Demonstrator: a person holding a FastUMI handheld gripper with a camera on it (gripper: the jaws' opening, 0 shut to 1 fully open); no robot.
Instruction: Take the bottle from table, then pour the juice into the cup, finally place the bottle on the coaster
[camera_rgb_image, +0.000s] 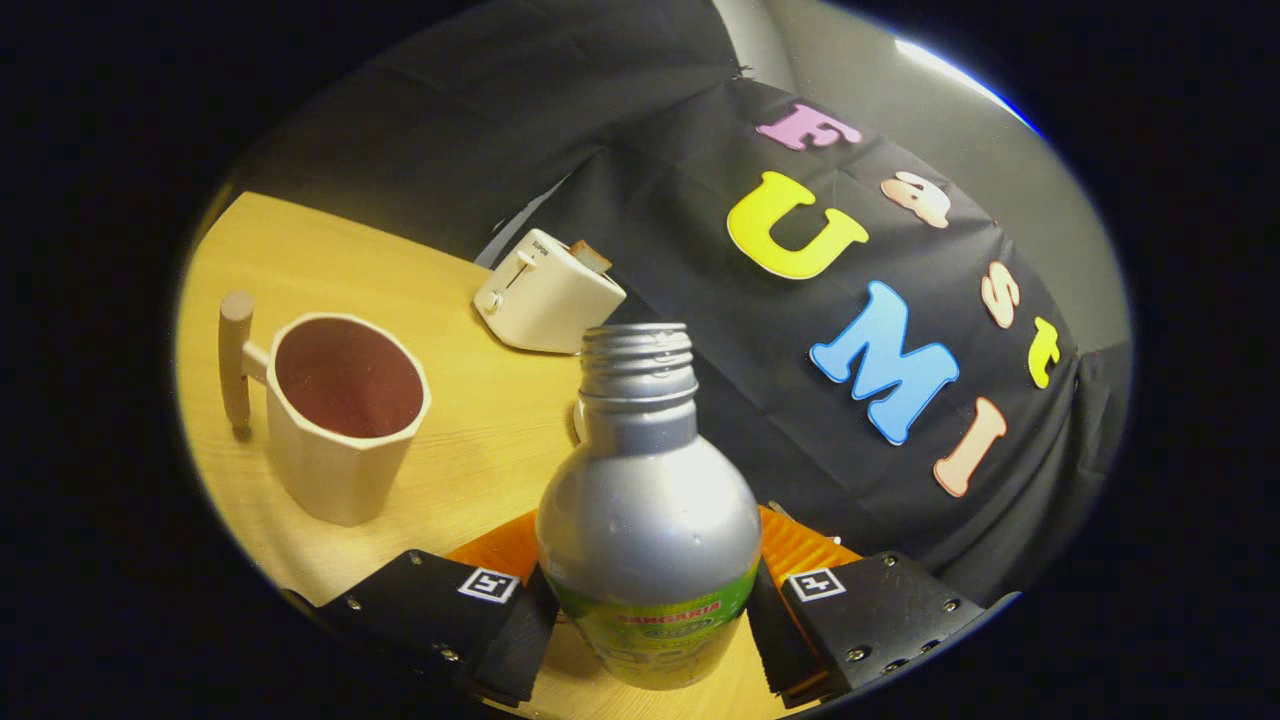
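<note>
Wooden counter (470, 440), black cloth wall behind. Gripper (650, 610) clamped on silver bottle (645, 500), both fingers pressed to its lower body; cap off, threaded neck bare. Orange coaster (800, 545) just behind bottle. Cup (340, 420) left of bottle, apart, wooden handle outward. Toaster (545, 295) far, by wall.

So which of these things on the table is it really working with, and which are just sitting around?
Part of the job:
- silver bottle, cap off, gripped between the fingers with both jaws pressing its sides
- cup with a wooden handle, standing off to one side beyond the fingers
- orange coaster, behind the bottle

Just lying about:
- toy toaster with a slice in it, further back on the wooden table
</note>
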